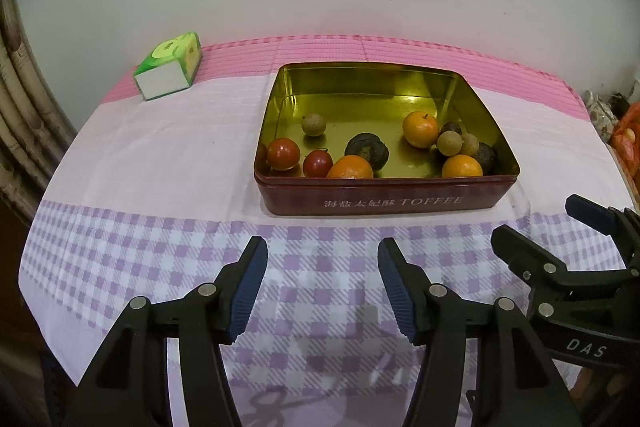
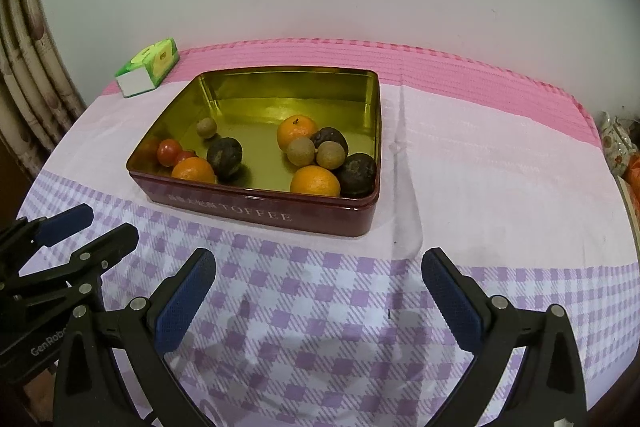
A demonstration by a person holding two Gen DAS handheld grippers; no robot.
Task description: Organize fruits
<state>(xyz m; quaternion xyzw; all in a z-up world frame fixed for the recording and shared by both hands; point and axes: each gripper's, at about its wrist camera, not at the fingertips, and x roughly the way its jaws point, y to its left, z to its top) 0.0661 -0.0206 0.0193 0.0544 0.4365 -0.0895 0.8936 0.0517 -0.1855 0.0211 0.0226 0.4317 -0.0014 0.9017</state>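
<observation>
Nearest the cameras, both grippers hovered over the checked end of the tablecloth, short of the tin and carrying nothing. The left gripper had its jaws moderately spread with only cloth between the blue pads, while the right gripper stood spread wider, likewise empty. Just beyond them sat the toffee tin, lidless, and every fruit in view lay inside it, none loose on the cloth. By that reading the gathering seemed done or nearly so. What remained, if anything, was probably sorting by kind, since the fruit lay mixed in two loose clusters. Counted from the right wrist view, there were three oranges: one at the near left, one at the near right, one farther back. There were two small red tomatoes, with a reddish shape at the left wall that may have been only a reflection. Three dark wrinkled fruits and three small tan round fruits completed the lot. Farthest off, near the pink border, lay one green tissue pack, well apart from the tin.
</observation>
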